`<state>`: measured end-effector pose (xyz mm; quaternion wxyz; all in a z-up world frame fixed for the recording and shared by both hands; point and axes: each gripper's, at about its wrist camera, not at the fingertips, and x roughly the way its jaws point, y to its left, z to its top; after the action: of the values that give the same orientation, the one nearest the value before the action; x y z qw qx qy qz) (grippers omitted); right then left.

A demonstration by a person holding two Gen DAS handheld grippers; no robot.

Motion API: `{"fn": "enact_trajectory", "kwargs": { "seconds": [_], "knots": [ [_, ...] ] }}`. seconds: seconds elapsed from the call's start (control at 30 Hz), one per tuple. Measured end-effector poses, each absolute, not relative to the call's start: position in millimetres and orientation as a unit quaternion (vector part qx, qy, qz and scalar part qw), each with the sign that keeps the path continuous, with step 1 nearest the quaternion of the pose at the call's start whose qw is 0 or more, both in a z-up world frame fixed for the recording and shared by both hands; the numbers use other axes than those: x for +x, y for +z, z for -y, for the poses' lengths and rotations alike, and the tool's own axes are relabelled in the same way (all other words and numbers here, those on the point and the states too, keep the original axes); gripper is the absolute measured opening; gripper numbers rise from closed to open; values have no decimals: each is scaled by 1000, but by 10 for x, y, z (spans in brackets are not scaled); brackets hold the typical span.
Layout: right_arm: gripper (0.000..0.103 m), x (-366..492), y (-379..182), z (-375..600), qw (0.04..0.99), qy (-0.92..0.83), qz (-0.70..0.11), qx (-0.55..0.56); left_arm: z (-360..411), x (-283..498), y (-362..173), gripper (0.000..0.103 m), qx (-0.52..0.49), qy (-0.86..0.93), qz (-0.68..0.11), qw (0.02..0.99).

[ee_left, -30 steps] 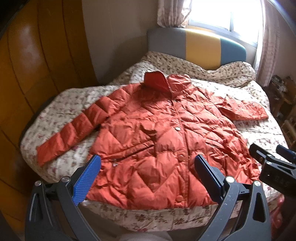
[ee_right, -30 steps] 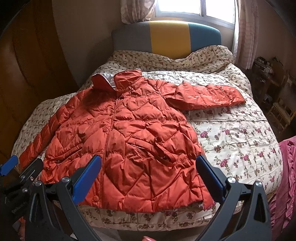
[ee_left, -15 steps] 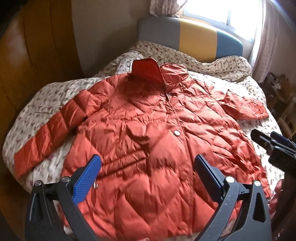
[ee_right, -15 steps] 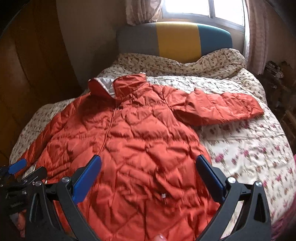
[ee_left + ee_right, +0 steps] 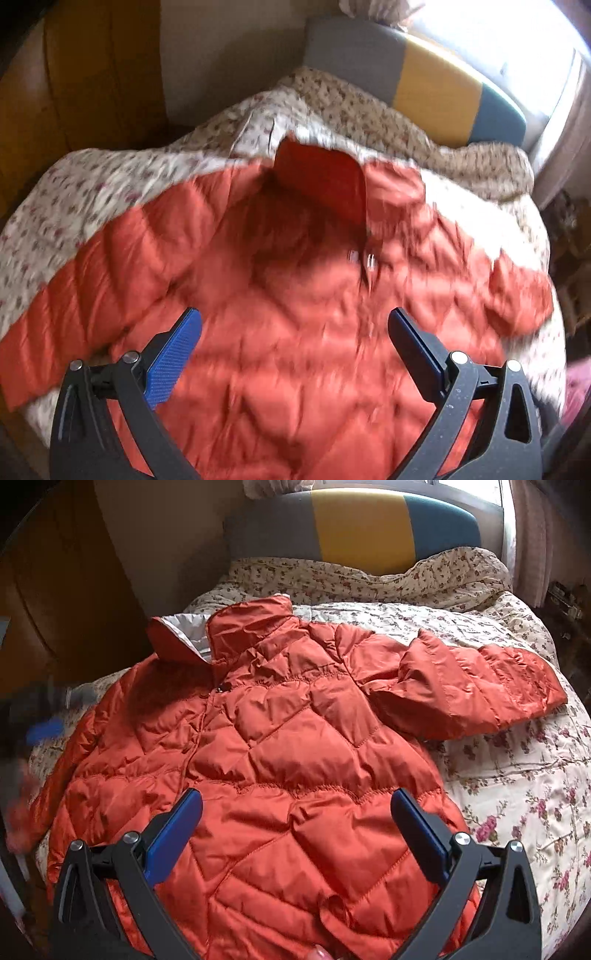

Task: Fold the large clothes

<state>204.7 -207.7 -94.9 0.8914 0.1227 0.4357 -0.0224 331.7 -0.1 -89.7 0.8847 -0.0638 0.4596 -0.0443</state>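
Two grippers, left gripper and right gripper, hover with jaws spread wide, empty, above the orange quilted puffer jacket lying flat on the floral-quilted bed. No fold begun. Next, probably: pinch the outstretched sleeve and carry it inward.

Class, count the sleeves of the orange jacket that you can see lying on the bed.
2. One sleeve stretches to the right across the floral bedspread; the other sleeve runs down the jacket's left side toward the bed's edge.
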Motion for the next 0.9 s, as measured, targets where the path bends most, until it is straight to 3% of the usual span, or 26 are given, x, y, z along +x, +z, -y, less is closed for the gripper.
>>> {"fn": "enact_trajectory", "kwargs": {
  "seconds": [0.2,0.27,0.43,0.53,0.73,0.8,0.83,0.9],
  "knots": [
    [101,2105,-1123,2110,888,-33,-442,119,128,4096,-812,99,-100,-12,-431,897],
    [101,2096,-1169,2126,887,-34,-444,120,140,4334,-905,80,-125,-18,-444,887],
    [101,2076,-1271,2161,884,-35,-450,119,120,4608,-1137,71,-170,-23,-453,875],
    [101,2086,-1323,2177,882,-38,-456,114,126,4626,-1325,43,-147,-21,-474,868],
    [101,2150,-1285,2224,880,-79,-457,102,-140,4318,-1372,46,-220,-42,-443,868],
    [101,2204,-1265,2265,876,-109,-460,93,-162,4226,-1183,66,-234,-46,-408,881],
    [101,2233,-1244,2302,876,-121,-457,94,-143,4216,-1099,81,-235,-43,-396,887],
    [101,2288,-1219,2362,875,-127,-455,103,-69,4262,-946,86,-228,-39,-379,896]
  ]
}}
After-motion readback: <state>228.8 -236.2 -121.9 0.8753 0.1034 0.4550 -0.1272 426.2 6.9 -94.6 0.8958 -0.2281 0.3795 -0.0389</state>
